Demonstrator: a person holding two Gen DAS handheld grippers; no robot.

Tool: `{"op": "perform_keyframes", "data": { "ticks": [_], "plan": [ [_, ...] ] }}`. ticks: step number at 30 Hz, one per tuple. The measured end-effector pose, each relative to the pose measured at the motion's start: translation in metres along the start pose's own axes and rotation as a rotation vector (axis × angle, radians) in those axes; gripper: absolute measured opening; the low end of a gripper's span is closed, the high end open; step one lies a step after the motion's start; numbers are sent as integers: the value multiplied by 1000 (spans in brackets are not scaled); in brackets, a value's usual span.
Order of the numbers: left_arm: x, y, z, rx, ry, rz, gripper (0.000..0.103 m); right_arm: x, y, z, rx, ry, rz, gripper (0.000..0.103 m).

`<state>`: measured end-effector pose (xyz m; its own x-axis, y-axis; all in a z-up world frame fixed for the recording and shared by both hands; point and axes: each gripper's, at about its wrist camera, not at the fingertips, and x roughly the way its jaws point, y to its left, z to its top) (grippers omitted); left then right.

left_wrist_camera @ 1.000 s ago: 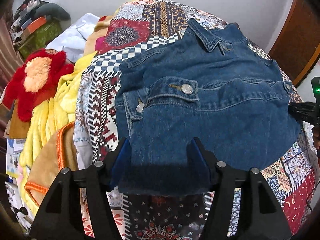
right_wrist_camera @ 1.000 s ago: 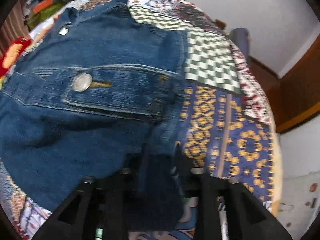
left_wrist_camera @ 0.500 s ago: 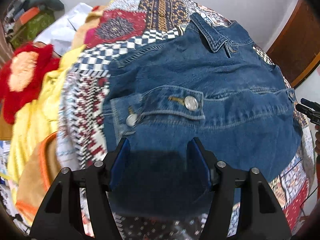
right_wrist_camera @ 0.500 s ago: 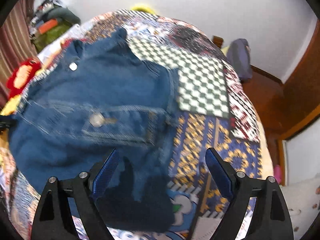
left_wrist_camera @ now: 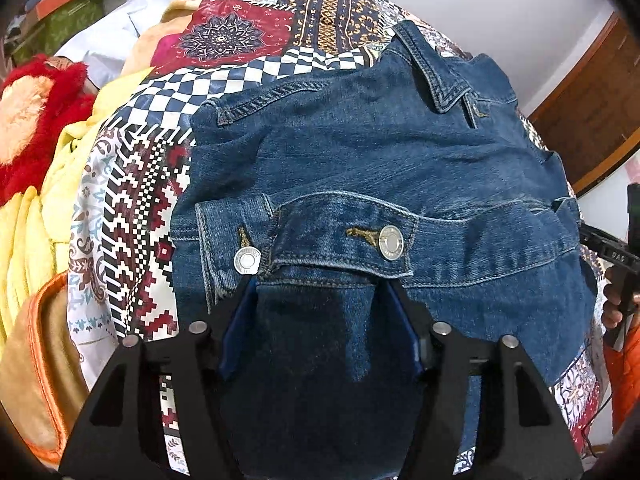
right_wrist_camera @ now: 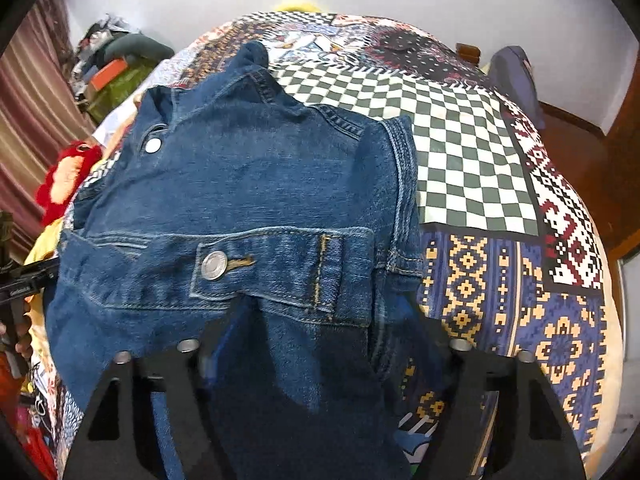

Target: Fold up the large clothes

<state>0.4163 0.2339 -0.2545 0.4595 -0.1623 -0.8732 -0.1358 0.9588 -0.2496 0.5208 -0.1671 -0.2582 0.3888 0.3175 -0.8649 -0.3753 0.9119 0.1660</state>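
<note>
Denim jacket (left_wrist_camera: pixel 380 168) between both grippers' fingers (left_wrist_camera: pixel 236 332)

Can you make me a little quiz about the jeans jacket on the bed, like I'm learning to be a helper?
1. True or false: the denim jacket lies on a patchwork bedspread.
2. What colour is the fluffy toy at the side of the bed? A green, B red, C purple.
3. Fill the gap: the part of the jacket nearest the far wall is its ____.

Key
1. True.
2. B.
3. The collar.
</note>
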Motion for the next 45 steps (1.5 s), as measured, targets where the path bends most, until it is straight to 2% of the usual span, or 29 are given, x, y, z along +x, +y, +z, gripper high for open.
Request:
{"op": "perform_keyframes", "data": {
  "ticks": [1,3,4,6,9,15,18,21,26,30,35,41,45],
  "plan": [
    [-3,0,-2,-1,-5,-3,55,-3,1,-1,-2,-6,-10,55],
    [-10,-1,-5,8,-20,4,41,-9,1,-4,20,-29,-17,41],
    [-14,-2,-7,11,-28,-1,37,-12,3,-4,21,-38,-26,38],
    [-23,-5,-9,20,-37,1,17,-18,8,-4,10,-56,-37,28],
    [-40,-12,-12,45,-65,36,9,-28,14,-4,-10,-82,-60,22],
    [-93,-26,-9,98,-192,70,6,-61,19,4,-7,-140,-35,19],
    [-121,-29,4,66,-249,25,6,-80,28,14,-22,-194,-40,15],
    [-144,-34,17,67,-312,25,6,-105,41,31,-45,-270,-29,15],
    [-157,-30,45,50,-386,63,6,-121,60,69,-73,-354,-81,15],
    [-136,-21,71,54,-375,119,6,-102,68,101,-74,-347,-105,15],
    [-80,-5,90,57,-309,178,6,-40,74,126,-95,-265,-193,15],
    [-6,23,97,5,-178,166,10,31,49,124,-56,-160,-236,15],
    [27,31,86,2,-123,163,22,54,39,110,-71,-129,-248,17]
  ]
}}
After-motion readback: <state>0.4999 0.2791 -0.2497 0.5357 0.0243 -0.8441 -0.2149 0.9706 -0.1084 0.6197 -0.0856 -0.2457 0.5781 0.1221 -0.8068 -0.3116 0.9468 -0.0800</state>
